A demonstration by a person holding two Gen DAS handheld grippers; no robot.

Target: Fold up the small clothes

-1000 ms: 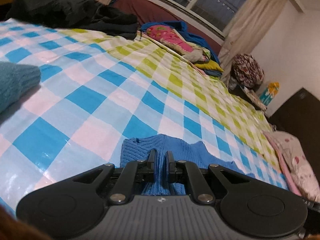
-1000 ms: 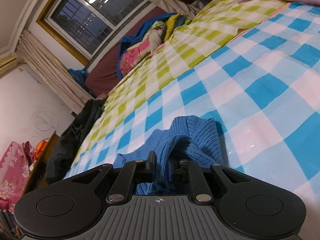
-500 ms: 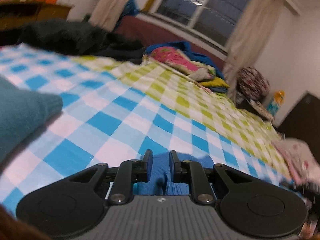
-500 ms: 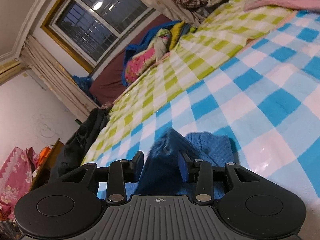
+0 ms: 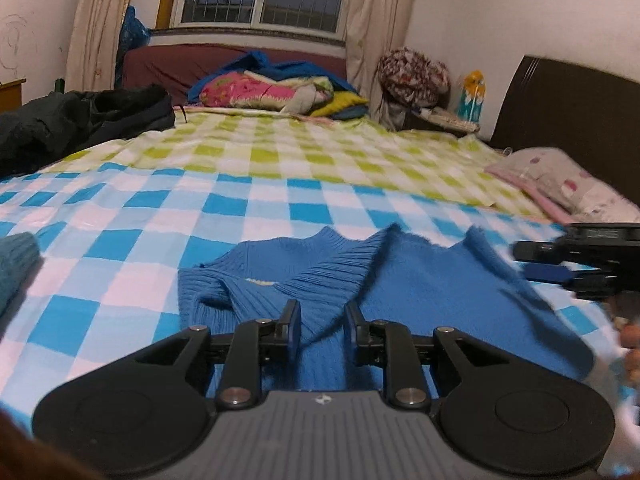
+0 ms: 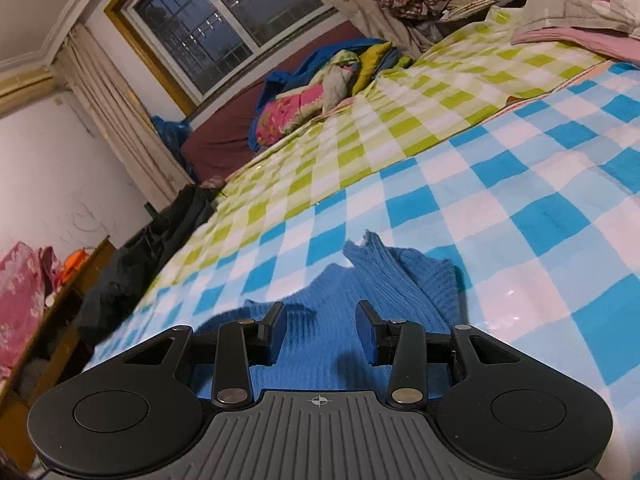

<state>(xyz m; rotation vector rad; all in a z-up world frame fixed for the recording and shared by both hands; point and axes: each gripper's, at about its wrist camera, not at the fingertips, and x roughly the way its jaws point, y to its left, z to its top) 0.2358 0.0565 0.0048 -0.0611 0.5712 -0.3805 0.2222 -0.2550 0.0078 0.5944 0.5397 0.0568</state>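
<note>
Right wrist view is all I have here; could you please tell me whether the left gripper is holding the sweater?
Observer: No. The left gripper is open, its jaws apart above the blue sweater and clamped on nothing.
Operator: Thank you. Is any other garment lying nearby?
Observer: Yes, a teal knit piece lies on the checked sheet at the left view's left edge, apart from the sweater.
Operator: Can you see my right gripper from there?
Observer: Yes, the right gripper shows side-on at the left view's right edge, by the sweater's right side.
</note>
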